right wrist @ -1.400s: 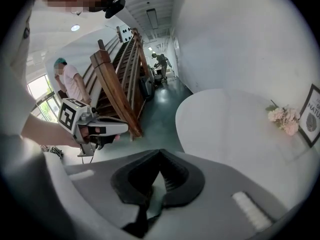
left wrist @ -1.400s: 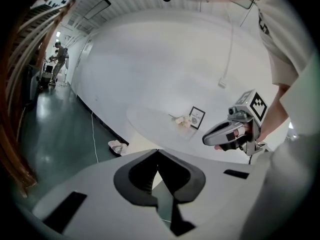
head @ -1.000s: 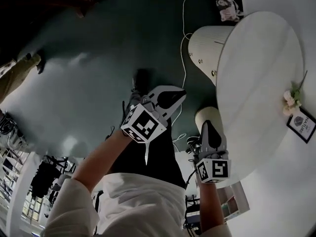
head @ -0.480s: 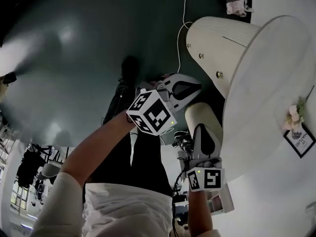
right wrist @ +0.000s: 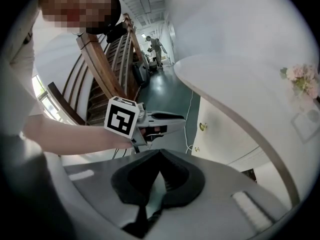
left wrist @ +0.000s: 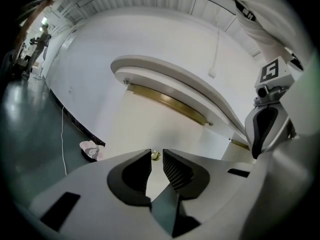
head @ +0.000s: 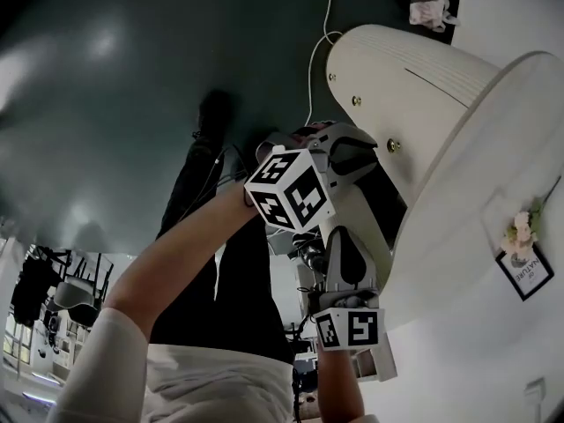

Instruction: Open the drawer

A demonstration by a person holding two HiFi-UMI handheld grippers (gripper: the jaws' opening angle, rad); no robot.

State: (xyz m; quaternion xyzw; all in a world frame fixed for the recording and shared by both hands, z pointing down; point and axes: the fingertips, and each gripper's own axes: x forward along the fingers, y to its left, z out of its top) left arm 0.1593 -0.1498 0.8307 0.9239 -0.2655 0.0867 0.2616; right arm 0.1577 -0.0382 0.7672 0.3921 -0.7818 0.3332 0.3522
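A white round cabinet has a cream drawer front (head: pixel 414 86) with small brass knobs (head: pixel 392 145). My left gripper (head: pixel 374 152) points at that front, level with a knob. In the left gripper view its jaws are opening; the left gripper (left wrist: pixel 157 154) has a narrow gap, and the brass knob (left wrist: pixel 155 156) shows just beyond the tips, untouched. My right gripper (head: pixel 340 241) hangs lower beside the cabinet, and in its own view the right gripper (right wrist: pixel 160 155) is shut with nothing in it. That view shows the left gripper's marker cube (right wrist: pixel 122 116) near a knob (right wrist: pixel 203 126).
The round white top (head: pixel 493 174) overhangs the drawers and carries small flowers (head: pixel 520 232) and a framed card (head: pixel 526 270). A white cable (head: pixel 315 60) runs over the dark green floor (head: pixel 132 104). A pink slipper (left wrist: pixel 91 150) lies by the wall. Wooden stairs (right wrist: pixel 100 69) stand behind.
Both grippers have come down and closer to the cabinet. The left gripper has moved right, up to the drawer front and its knob.
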